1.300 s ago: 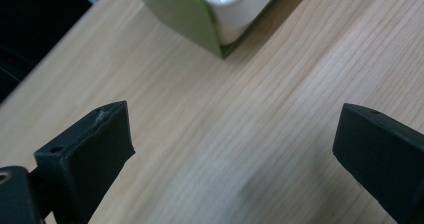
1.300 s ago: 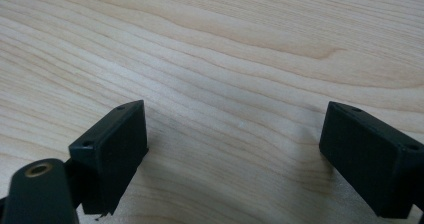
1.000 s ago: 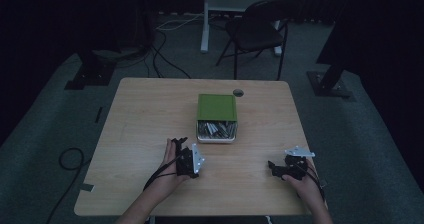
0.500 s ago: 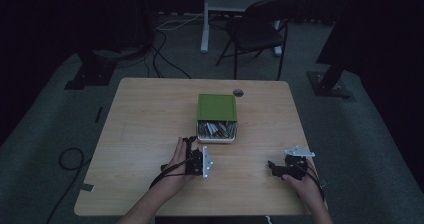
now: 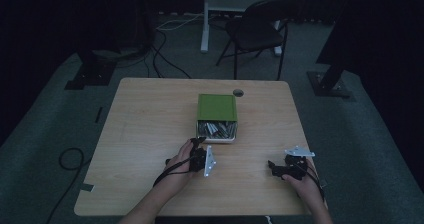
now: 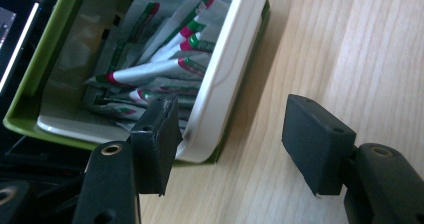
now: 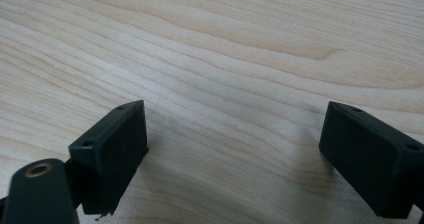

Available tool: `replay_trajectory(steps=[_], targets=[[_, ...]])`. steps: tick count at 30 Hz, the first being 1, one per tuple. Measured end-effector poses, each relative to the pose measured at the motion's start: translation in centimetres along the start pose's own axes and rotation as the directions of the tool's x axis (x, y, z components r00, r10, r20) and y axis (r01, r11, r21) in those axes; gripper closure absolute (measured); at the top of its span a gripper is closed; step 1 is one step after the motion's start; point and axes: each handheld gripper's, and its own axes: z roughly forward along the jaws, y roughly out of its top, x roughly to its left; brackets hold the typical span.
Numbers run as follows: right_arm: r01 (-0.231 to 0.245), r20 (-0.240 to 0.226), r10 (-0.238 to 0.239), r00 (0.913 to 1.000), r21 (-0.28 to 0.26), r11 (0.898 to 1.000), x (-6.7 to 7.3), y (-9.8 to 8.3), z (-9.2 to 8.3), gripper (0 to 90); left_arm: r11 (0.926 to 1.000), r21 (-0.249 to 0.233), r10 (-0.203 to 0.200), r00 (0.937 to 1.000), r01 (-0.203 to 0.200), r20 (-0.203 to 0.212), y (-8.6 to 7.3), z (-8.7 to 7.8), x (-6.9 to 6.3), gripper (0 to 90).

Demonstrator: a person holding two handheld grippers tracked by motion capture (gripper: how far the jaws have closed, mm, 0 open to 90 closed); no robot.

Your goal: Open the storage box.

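box (image 6: pixel 227 91): green, white-lined, filled with packets (image 6: pixel 150 71)
left gripper (image 6: pixel 235 134): just been closing, box corner straddled, ungripped
right gripper (image 7: pixel 235 154): released, over table (image 7: pixel 225 44)

left tool (image 6: pixel 230 144): two black block-shaped pads on black arms, a brass-ringed screw hole in each arm
right tool (image 7: pixel 235 154): same black pads, small screw holes at corners
plates: grey, three-cornered, one atop each tool
cables: black, trailing along bare forearms
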Motion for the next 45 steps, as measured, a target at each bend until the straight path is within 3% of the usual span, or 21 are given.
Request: replay_trajectory(steps=[2, 8, 9, 15, 18, 22, 26, 34, 38, 39, 45], targets=[[0.000, 0.000, 0.000, 1.0000, 0.000, 1.000, 0.0, 0.0, 0.0, 11.4, 0.9993, 0.019, 0.033, 0.9994, -0.033, -0.007, 0.0, 0.2, 0.0, 40.9], [0.000, 0.000, 0.000, 1.0000, 0.000, 1.000, 0.0, 0.0, 0.0, 11.4, 0.9977, 0.032, 0.061, 0.9976, -0.060, -0.033, -0.3, 1.0, 0.1, 47.6], [0.000, 0.000, 0.000, 1.0000, 0.000, 1.000, 0.0, 0.0, 0.0, 11.4, 0.9958, 0.039, 0.084, 0.9956, -0.083, -0.041, -0.3, 1.0, 0.0, 48.2], [0.000, 0.000, 0.000, 1.0000, 0.000, 1.000, 0.0, 0.0, 0.0, 11.4, 0.9902, 0.054, 0.131, 0.9899, -0.128, -0.054, -0.4, 1.5, 0.3, 53.3], [0.000, 0.000, 0.000, 1.0000, 0.000, 1.000, 0.0, 0.0, 0.0, 11.4, 0.9884, 0.065, 0.141, 0.9882, -0.137, -0.058, -0.3, 1.8, 0.4, 54.5], [0.003, 0.000, -0.003, 1.0000, 0.001, 1.000, 0.0, 0.0, 0.0, 11.5, 0.9880, 0.067, 0.145, 0.9848, -0.139, -0.095, -0.3, 2.2, 0.3, 60.0], [0.003, 0.000, -0.003, 1.0000, 0.001, 1.000, 0.0, 0.0, 0.0, 11.4, 0.9823, 0.083, 0.176, 0.9788, -0.168, -0.104, -0.2, 2.6, 0.3, 63.9], [0.003, 0.000, -0.003, 1.0000, 0.001, 1.000, 0.0, 0.0, 0.0, 11.4, 0.9853, 0.078, 0.160, 0.9811, -0.152, -0.108, -0.3, 3.0, 0.3, 63.7], [0.002, 0.000, -0.002, 1.0000, 0.001, 1.000, 0.0, 0.0, 0.0, 11.4, 0.9816, 0.084, 0.180, 0.9766, -0.171, -0.117, -0.3, 3.1, 0.2, 64.6], [0.003, 0.000, -0.003, 1.0000, 0.001, 1.000, 0.0, 0.0, 0.0, 11.4, 0.9781, 0.080, 0.201, 0.9725, -0.192, -0.118, -0.3, 3.1, 0.1, 65.5], [0.003, 0.000, -0.003, 1.0000, 0.001, 1.000, 0.0, 0.0, 0.0, 11.4, 0.9781, 0.068, 0.203, 0.9743, -0.197, -0.098, -0.2, 3.0, 0.3, 67.5]])
